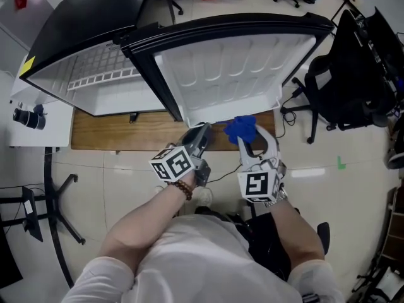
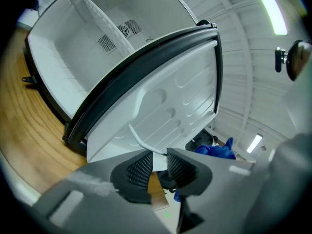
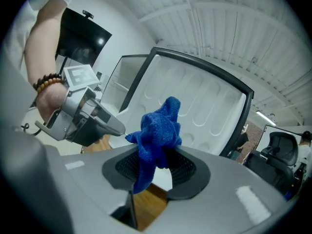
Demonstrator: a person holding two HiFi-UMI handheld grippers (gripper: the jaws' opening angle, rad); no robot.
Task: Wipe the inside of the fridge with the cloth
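The small fridge (image 1: 95, 74) stands open on a wooden board, its white inside and wire shelf showing. Its door (image 1: 233, 74) is swung wide toward me, white liner facing up. My left gripper (image 1: 201, 131) sits at the door's lower edge; in the left gripper view the jaws (image 2: 158, 167) are closed on that white edge (image 2: 158, 157). My right gripper (image 1: 249, 141) is just right of it, shut on a bunched blue cloth (image 1: 241, 128). In the right gripper view the cloth (image 3: 158, 128) stands up between the pads, before the door (image 3: 200, 106), with the left gripper (image 3: 114, 126) at left.
The wooden board (image 1: 113, 134) lies under the fridge on a pale tiled floor. A black office chair (image 1: 353, 74) stands close at the right of the door. A white table (image 1: 38, 125) with a dark object is at left, and a chair base (image 1: 57, 213) at lower left.
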